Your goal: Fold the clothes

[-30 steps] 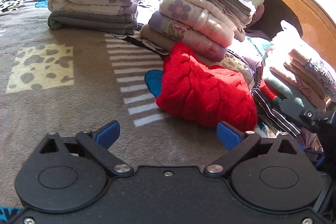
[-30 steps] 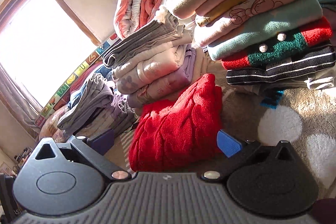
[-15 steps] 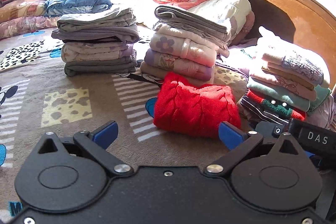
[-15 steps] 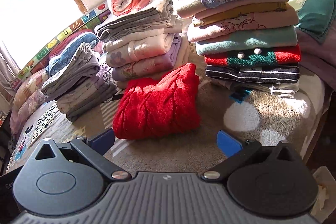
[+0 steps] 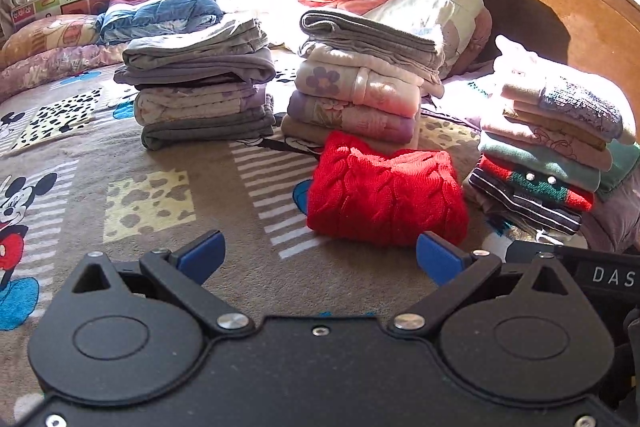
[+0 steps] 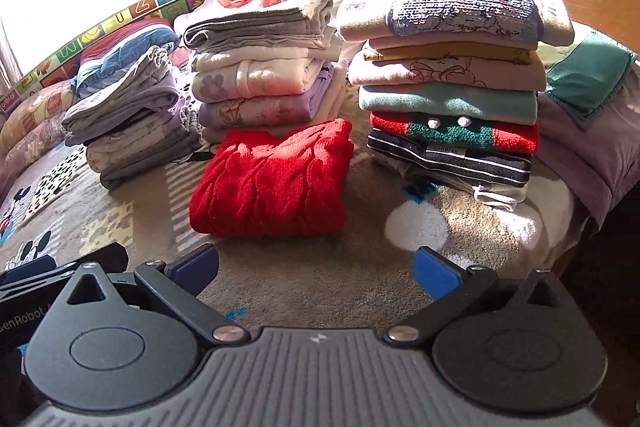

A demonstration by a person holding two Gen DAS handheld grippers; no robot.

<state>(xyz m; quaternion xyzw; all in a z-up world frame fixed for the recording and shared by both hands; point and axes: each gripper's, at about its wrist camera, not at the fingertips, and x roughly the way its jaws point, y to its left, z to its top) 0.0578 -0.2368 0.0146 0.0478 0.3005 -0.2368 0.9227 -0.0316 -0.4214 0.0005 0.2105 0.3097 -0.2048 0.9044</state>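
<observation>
Left wrist view. My left claw (image 5: 318,257) stands spread and holds nothing. The red sweater (image 5: 386,193) lies folded on the bed's blanket (image 5: 160,239), ahead of the claw and a little to its right, clear of both fingertips (image 5: 202,253). Its long axis runs across my line of sight, left to right. Behind it rises the middle stack (image 5: 356,99), just beside or touching the sweater's far edge; I cannot tell which. The grey stack (image 5: 204,95) sits ahead-left and the striped stack (image 5: 548,163) ahead-right, each apart from the sweater. The right tool's body shows at the lower right edge.

Right wrist view. My right claw (image 6: 316,267) is likewise spread and empty. Here the red sweater (image 6: 272,183) lies ahead and slightly left of the claw, its long axis again crosswise. The striped stack (image 6: 452,99) stands ahead-right. I judge both claws about equally near, so a two-handed lift onto a stack would suit.

Change from the earlier frames. Both claws have drawn back and levelled: a second ago the sweater filled the space just ahead of the fingertips, and now bare blanket separates them. The sweater itself has not shifted, and both claws remain spread.
</observation>
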